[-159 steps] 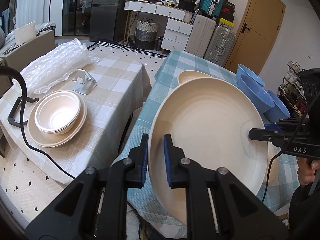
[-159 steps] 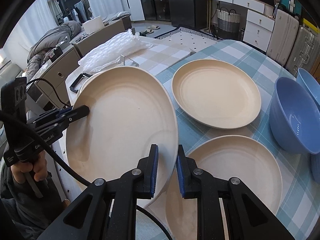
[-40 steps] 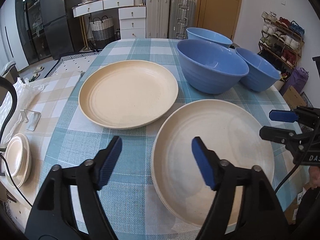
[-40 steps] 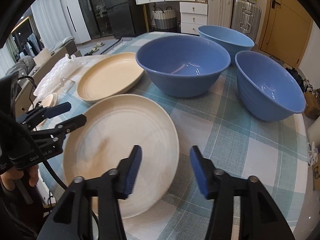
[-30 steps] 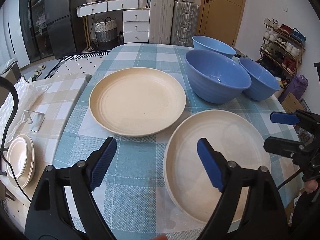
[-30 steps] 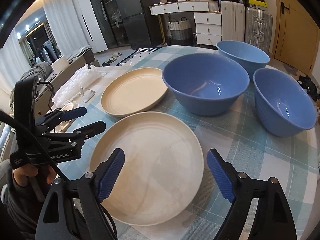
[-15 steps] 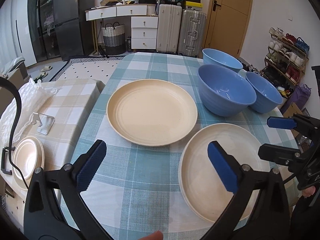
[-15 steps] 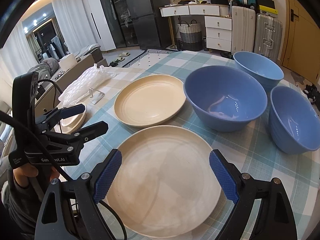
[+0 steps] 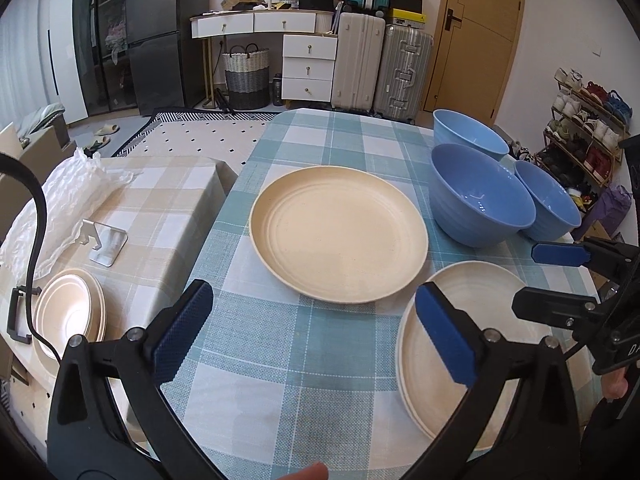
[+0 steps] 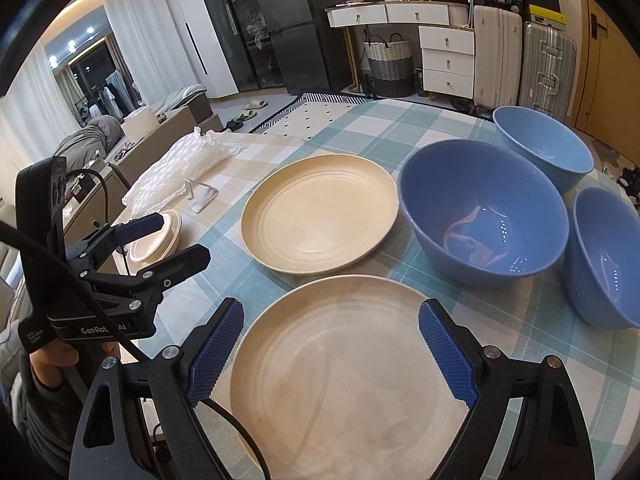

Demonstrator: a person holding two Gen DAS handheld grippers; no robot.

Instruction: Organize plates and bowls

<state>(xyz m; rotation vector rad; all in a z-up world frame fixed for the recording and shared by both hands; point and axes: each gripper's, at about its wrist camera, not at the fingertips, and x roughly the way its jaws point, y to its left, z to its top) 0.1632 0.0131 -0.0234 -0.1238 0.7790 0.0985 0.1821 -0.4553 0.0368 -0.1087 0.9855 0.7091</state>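
checked tabletop [image 9: 256,360]: single cream plate [image 9: 338,236] lies far-centre, ahead of the left tool [image 9: 312,332]; stacked plates [image 10: 344,364] sit under the right tool [image 10: 332,350]. both tools spread, empty.

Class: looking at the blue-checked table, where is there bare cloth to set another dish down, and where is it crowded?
Bare cloth lies left of the near plate stack, in front of the far plate, and behind that plate. The three blue bowls crowd the right side.
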